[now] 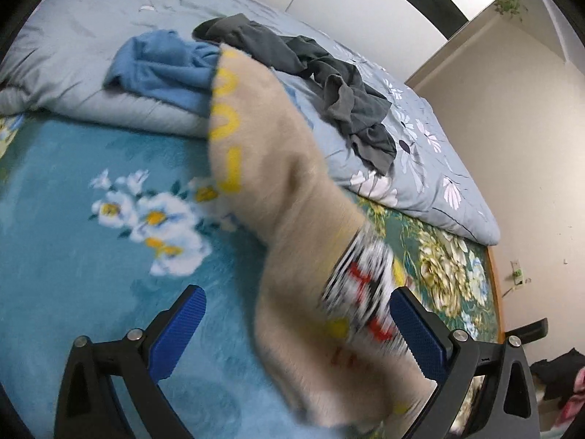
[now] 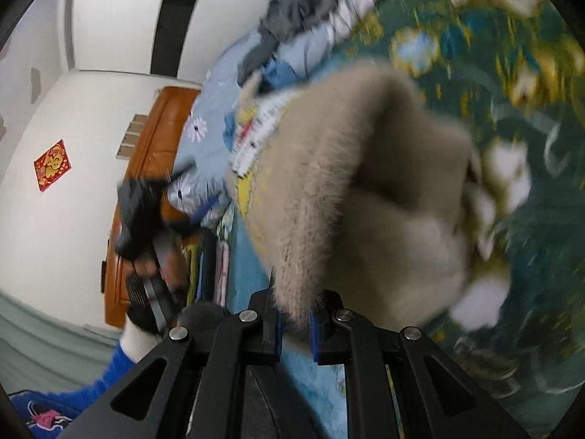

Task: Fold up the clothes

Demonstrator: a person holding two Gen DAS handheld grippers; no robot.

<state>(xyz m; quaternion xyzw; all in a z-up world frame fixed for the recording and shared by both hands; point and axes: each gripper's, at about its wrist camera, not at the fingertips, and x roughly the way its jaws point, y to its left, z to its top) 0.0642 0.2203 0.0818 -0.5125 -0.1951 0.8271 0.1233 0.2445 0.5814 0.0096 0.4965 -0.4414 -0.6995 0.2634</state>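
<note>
Fuzzy beige sweater [image 1: 292,190] hangs above the teal floral blanket [image 1: 73,219], its length running from the right gripper [image 2: 295,333], clamped on one end, across the left gripper [image 1: 296,333], whose jaws gape around it without pinching.

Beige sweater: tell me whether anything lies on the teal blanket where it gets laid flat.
Nothing visible. The teal blanket under the beige sweater looks bare; the blue garment and grey garment sit back on the quilt.
</note>
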